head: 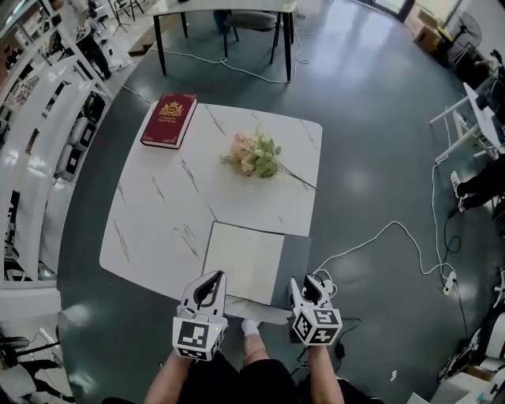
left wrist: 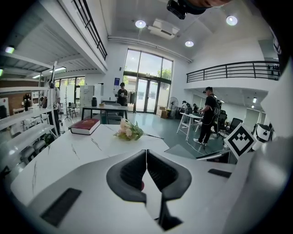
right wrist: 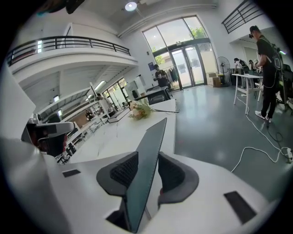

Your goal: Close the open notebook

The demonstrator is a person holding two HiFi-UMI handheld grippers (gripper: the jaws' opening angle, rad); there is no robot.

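The open notebook lies at the near edge of the white marble table, a blank white page facing up and a grey cover beside it on the right. Its near flap is lifted off the table between the two grippers. My left gripper is shut on the flap's thin white left edge. My right gripper is shut on the grey-green cover, which stands on edge between its pads.
A closed red book lies at the table's far left corner. A bunch of flowers lies mid-table. A white cable runs over the floor on the right. A dark-legged table stands beyond.
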